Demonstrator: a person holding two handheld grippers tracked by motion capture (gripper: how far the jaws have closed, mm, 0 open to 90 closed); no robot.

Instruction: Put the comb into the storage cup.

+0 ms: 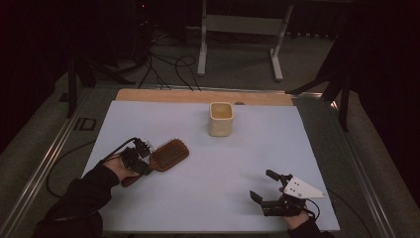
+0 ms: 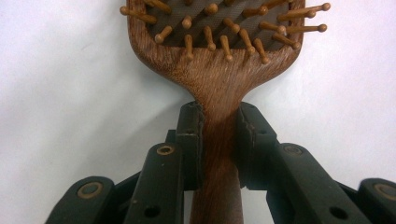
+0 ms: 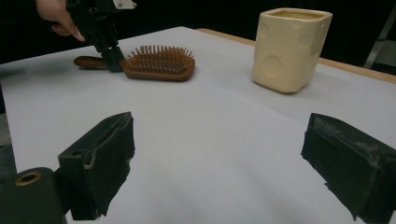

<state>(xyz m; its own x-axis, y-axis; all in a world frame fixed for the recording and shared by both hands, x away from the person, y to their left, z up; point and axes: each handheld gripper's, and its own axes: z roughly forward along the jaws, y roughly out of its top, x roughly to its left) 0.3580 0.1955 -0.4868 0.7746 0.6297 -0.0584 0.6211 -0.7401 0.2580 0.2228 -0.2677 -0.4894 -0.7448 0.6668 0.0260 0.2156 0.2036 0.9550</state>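
Observation:
A brown wooden hairbrush (image 1: pixel 168 154) lies bristles up on the white sheet at the left. My left gripper (image 1: pixel 141 161) comes down on the handle where it meets the head, and its jaws press on both sides of the handle (image 2: pixel 219 135). In the right gripper view the brush (image 3: pixel 159 63) lies flat with the left gripper (image 3: pixel 112 60) on its handle. My right gripper (image 1: pixel 262 186) rests near the front right of the sheet, its jaws wide apart with nothing between them (image 3: pixel 219 154).
A cream square cup (image 1: pixel 221 119) stands upright toward the back middle of the white sheet (image 1: pixel 198 198), seen also as the cup (image 3: pixel 289 46) in the right gripper view. A wooden strip (image 1: pixel 163 95) runs along the far edge. Cables and a metal stand lie on the floor beyond.

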